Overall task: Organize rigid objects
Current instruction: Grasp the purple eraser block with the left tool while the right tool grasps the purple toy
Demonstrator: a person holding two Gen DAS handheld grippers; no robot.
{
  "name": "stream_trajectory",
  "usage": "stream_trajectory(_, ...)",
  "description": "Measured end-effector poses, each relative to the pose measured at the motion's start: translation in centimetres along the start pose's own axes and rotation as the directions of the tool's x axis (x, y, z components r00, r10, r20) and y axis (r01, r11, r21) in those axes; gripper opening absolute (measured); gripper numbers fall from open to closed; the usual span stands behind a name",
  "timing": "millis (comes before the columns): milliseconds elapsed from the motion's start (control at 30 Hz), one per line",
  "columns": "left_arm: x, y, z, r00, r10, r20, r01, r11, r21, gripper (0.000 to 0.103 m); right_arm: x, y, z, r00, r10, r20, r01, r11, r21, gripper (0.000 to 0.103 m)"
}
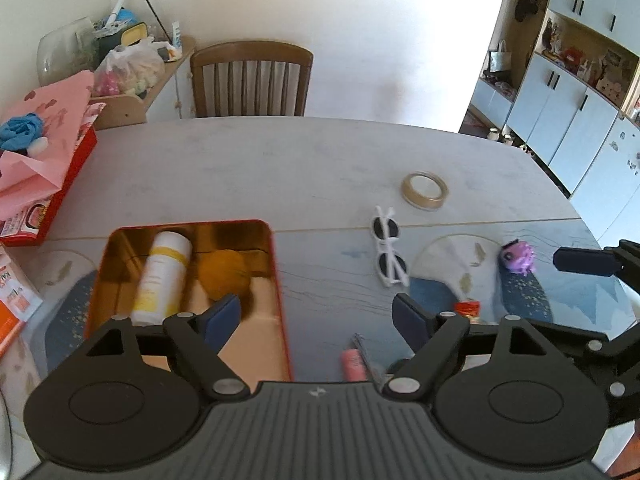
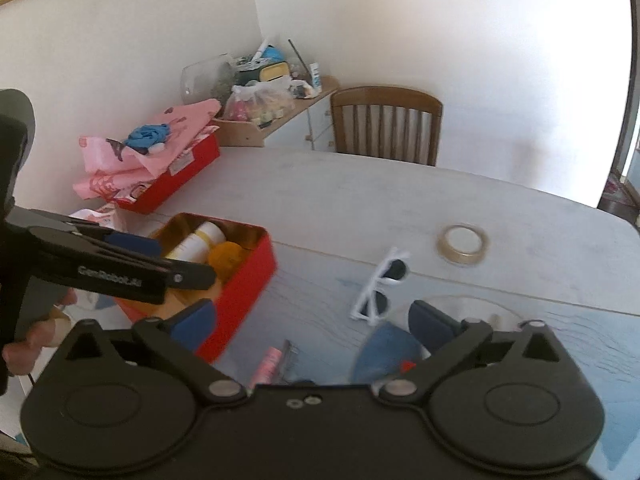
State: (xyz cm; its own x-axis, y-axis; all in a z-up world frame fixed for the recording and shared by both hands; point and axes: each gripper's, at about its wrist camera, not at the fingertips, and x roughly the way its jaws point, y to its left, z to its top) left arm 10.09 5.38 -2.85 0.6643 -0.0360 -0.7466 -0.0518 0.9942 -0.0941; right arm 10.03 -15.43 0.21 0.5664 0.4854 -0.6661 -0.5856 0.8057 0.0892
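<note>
Between picks: left gripper [image 1: 316, 312] and right gripper [image 2: 312, 320] spread, empty. Tin [image 1: 280, 280] holds bottle [image 1: 164, 276]. Next: grasp sunglasses [image 1: 388, 248] off tabletop [image 1: 280, 160].

Left tool [image 1: 316, 316] jaws wide, empty; right tool [image 2: 312, 320] likewise, angled down.

The near end of the red tin [image 1: 280, 300] is hidden behind the left gripper [image 1: 316, 316]. The white bottle [image 1: 162, 276] and orange object [image 1: 224, 276] inside are blurred. A pink item [image 2: 267, 366] is partly covered by the right gripper [image 2: 312, 324]. The small red thing [image 1: 467, 309] cannot be identified.
</note>
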Motion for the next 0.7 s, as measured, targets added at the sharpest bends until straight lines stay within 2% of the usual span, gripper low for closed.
stream_trajectory(333, 0.3, -5.4, -2.2, 1.000, 0.013, 0.008, -0.013, 1.000, 0.017, 0.083, -3.1, -6.8, -3.3, 0.998, -0.064, 0.001, 0.064, 0.998, 0.006, 0.103)
stream_trajectory(700, 2.7, -8.2, -5.4, 0.999, 0.031, -0.030, -0.032, 0.999, -0.017, 0.083, -3.8, -14.5, -6.4, 0.993, -0.115, -0.041, 0.117, 0.992, 0.053, 0.103)
